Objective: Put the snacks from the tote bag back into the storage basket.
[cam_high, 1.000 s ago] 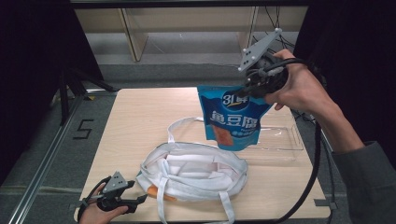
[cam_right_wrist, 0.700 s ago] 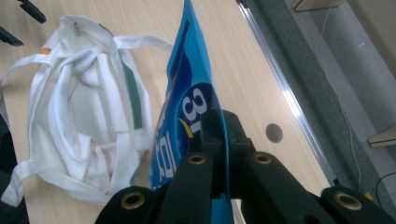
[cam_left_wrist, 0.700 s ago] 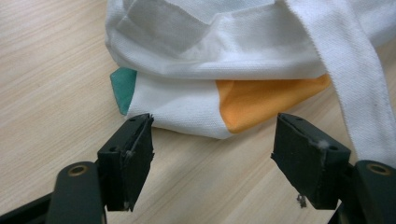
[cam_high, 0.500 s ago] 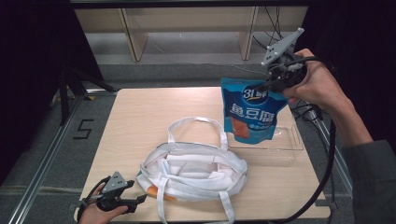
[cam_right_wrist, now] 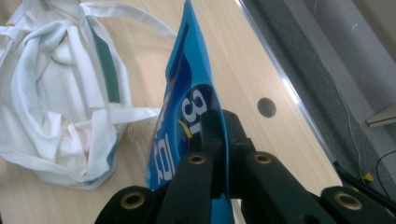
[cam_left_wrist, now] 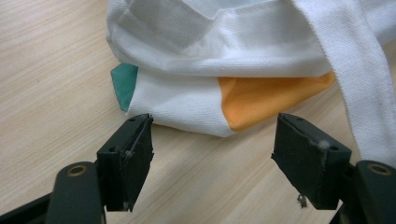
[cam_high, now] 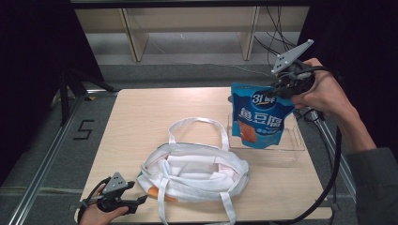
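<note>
Nearest you, at the front left corner of the wooden table [cam_high: 141, 122], your left gripper [cam_high: 123, 200] rests low with its jaws spread wide and nothing between them. In the left gripper view, its two black pads [cam_left_wrist: 133, 154] stand apart just short of the white tote bag [cam_high: 195, 172], aimed at the bag's near corner, where a green patch and an orange patch show on the cloth.

The tote bag lies slumped on the table, its mouth loosely open and its straps splayed, one looping toward the far side. It is your landmark.

Beyond the bag and to its right, a clear plastic tray [cam_high: 291, 151] sits on the table.

Farther still, above that tray, your right gripper [cam_high: 281, 90] is clamped tight on the top edge of a blue snack pouch [cam_high: 257, 119]. The pouch hangs upright in the air, well apart from the bag, its lower end over the tray. In the right gripper view, the jaws pinch the thin pouch edge-on, with the bag off to the left below.
</note>
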A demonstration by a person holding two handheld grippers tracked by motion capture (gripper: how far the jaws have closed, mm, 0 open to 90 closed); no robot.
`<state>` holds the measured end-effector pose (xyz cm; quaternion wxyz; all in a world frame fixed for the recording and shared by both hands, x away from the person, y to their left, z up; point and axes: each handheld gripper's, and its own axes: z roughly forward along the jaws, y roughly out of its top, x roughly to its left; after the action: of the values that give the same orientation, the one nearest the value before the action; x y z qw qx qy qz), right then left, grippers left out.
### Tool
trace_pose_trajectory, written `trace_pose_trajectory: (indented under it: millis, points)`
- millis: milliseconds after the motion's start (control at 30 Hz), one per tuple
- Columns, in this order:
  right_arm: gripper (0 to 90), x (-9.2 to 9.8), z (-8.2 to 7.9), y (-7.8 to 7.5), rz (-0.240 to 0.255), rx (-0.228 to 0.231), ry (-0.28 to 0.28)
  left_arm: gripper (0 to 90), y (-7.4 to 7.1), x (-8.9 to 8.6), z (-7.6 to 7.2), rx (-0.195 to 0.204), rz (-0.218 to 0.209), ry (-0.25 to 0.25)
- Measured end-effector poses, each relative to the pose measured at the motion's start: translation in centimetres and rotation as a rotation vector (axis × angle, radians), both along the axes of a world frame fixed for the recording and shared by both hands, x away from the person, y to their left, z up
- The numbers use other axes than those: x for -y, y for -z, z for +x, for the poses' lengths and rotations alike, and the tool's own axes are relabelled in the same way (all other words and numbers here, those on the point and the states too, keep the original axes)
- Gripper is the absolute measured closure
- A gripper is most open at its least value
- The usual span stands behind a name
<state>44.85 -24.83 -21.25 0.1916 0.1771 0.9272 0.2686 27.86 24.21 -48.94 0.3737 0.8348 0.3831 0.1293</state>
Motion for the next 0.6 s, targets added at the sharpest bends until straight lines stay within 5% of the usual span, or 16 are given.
trace_pose_trajectory:
  millis: [400, 600]
  points:
    - [90.0, 0.6, 1.1, 0.1, 0.037, -0.008, 0.021, 27.8, 0.1, 0.0, 0.1, -0.009, 0.009, 0.014]
    - [90.0, 0.4, 1.7, 0.7, 0.016, -0.013, 0.037, 27.7, 0.3, 0.0, 0.2, -0.019, -0.012, -0.006]
